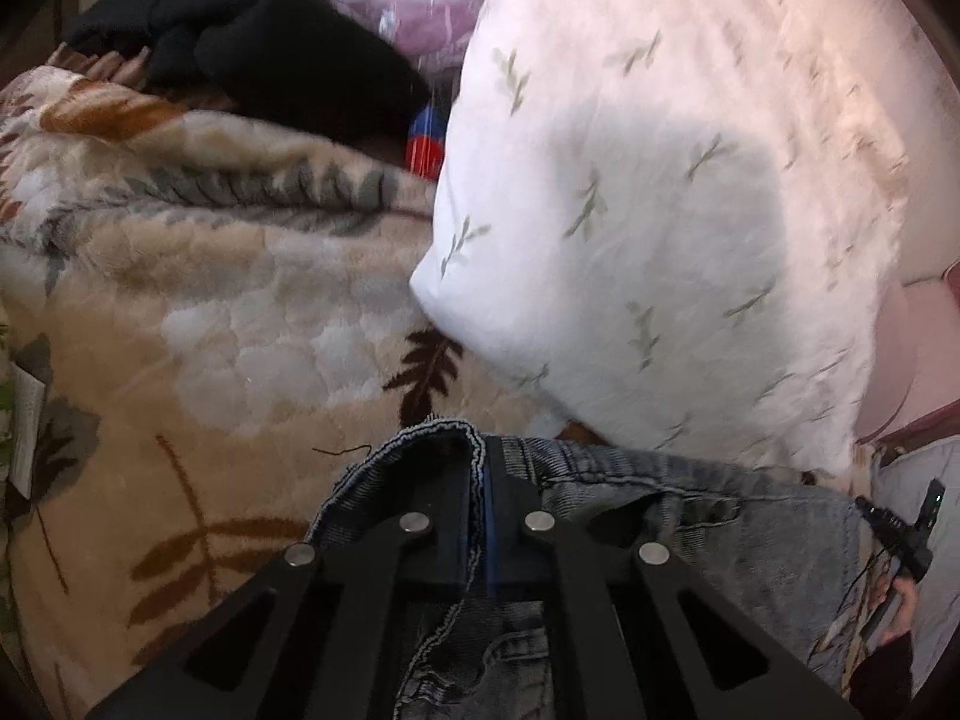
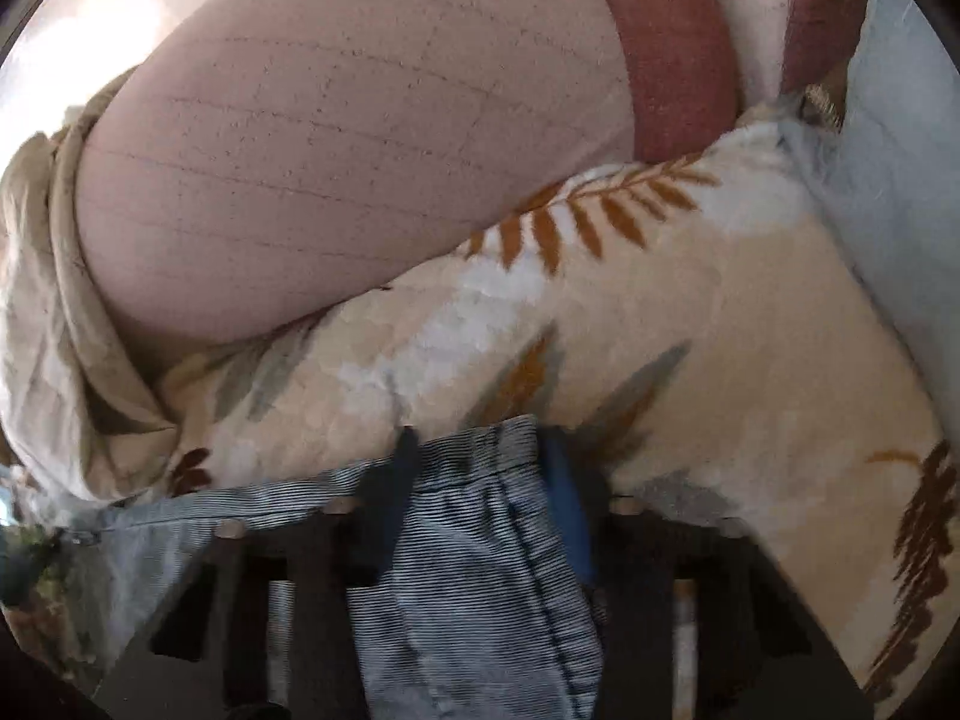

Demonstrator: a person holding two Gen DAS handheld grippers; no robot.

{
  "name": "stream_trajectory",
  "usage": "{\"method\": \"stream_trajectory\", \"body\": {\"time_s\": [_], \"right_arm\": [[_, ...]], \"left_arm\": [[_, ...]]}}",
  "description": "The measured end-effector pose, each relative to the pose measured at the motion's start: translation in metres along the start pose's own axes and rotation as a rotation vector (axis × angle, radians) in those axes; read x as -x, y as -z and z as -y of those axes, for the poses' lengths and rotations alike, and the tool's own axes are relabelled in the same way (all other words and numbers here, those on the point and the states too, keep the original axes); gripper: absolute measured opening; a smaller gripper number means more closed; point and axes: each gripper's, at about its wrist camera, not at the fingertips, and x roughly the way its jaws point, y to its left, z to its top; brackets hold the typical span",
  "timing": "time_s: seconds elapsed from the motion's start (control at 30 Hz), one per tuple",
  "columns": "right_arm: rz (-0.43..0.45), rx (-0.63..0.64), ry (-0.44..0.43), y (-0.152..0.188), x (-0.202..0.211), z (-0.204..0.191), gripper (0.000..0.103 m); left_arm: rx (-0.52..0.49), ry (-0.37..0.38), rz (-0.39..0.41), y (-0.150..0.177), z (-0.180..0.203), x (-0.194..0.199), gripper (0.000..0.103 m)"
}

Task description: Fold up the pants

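The pants are light blue denim jeans [image 1: 720,516], lying on a beige leaf-patterned blanket [image 1: 210,330]. My left gripper [image 1: 480,468] is shut on a folded hem edge of the jeans, which sticks up between the two black fingers. In the right wrist view the jeans [image 2: 468,540] run up between the fingers of my right gripper [image 2: 480,450], which is shut on the cloth at its edge. The same blanket [image 2: 690,330] lies beyond it. The right gripper also shows in the left wrist view [image 1: 900,528] at the far right.
A white pillow with green sprigs [image 1: 660,210] stands just beyond the jeans. A black garment [image 1: 270,48] lies at the back left. A pinkish padded headboard [image 2: 330,150] rises behind the blanket, with a crumpled beige sheet [image 2: 48,330] at the left.
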Motion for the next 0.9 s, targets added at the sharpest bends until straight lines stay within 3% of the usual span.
{"method": "stream_trajectory", "body": {"time_s": [0.27,0.43,0.5,0.63,0.9], "right_arm": [[0.158,0.018,-0.068,0.017,0.079,-0.007,0.015],[0.224,-0.012,-0.127,0.038,0.134,0.007,0.015],[0.244,-0.019,-0.148,0.051,0.157,0.015,0.015],[0.268,-0.042,-0.179,0.086,0.196,0.031,0.015],[0.219,-0.132,-0.204,0.172,0.22,0.092,0.015]], "left_arm": [[0.015,0.11,0.09,0.002,-0.01,0.087,0.004],[-0.005,0.173,0.136,0.026,-0.011,0.146,0.004],[-0.001,0.191,0.147,0.038,-0.029,0.176,0.004],[-0.002,0.194,0.161,0.078,-0.02,0.197,0.004],[0.005,0.21,0.115,0.18,-0.059,0.224,0.004]]}}
